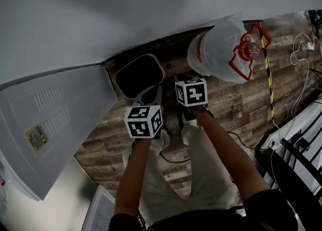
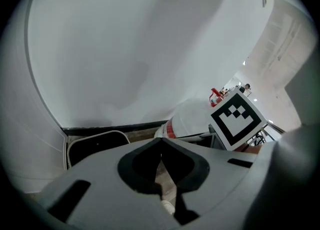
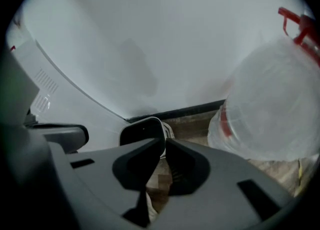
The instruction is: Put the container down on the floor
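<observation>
**Container at Rest: Retreat Hazards and Clearances**

Status. The container (image 1: 137, 76) stands on the floor (image 1: 236, 101), opening up, tucked against the wall (image 1: 126, 8) beside the white appliance panel (image 1: 55, 119). The put-down appears complete.

Fingers. The left gripper (image 2: 161, 144) has its fingers closed tip to tip, with nothing between them. The right gripper (image 3: 165, 143) has its fingers drawn to a thin slit; only floor and the container's rim beyond show through it, so it also reads as empty.

Hazards.
- In the head view the left fingers overlap the container's near corner. A low sideways sweep could clip the rim and shove or tip the container.
- The bagged water jug (image 1: 221, 49) lies near the right gripper. A swing to that side could snag the loose plastic.

Clearances. The wall and the panel close off the far and left sides. Open floor lies toward the person, which favours withdrawing both grippers upward and back. A cable (image 1: 302, 69) trails well to the right.
</observation>
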Demonstrator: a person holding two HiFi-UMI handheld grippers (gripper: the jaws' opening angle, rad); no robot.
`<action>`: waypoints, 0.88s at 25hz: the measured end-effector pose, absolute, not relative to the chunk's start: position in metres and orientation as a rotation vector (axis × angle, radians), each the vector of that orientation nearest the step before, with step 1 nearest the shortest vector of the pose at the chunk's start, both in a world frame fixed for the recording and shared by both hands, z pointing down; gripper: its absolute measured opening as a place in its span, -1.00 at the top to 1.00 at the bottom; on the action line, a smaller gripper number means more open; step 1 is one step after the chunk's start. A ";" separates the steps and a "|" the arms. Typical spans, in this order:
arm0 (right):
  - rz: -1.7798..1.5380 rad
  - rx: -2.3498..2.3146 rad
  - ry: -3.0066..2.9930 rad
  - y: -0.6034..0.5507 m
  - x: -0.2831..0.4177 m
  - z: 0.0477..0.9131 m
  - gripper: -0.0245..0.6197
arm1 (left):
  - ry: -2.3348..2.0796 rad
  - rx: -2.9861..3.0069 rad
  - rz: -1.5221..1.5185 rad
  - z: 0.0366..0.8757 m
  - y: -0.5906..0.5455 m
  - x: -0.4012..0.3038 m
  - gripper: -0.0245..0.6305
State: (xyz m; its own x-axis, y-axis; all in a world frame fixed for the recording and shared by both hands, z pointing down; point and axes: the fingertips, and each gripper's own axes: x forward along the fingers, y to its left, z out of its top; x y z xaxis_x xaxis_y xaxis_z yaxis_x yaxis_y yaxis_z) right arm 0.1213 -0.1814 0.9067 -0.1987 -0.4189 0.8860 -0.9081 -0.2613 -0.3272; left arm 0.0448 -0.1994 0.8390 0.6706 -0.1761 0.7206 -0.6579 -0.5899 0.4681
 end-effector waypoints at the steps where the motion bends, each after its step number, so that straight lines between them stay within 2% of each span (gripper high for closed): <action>1: 1.459 1.624 -1.555 -0.182 0.122 0.896 0.76 | -0.649 2.125 0.810 0.829 -0.201 0.045 0.87; 11: 1.363 1.597 -1.643 -0.175 0.117 0.798 0.81 | -0.688 2.063 0.793 0.753 -0.188 0.039 0.87; 22: 1.379 1.576 -1.637 -0.145 0.117 0.758 0.81 | -0.711 2.040 0.749 0.714 -0.169 0.041 0.87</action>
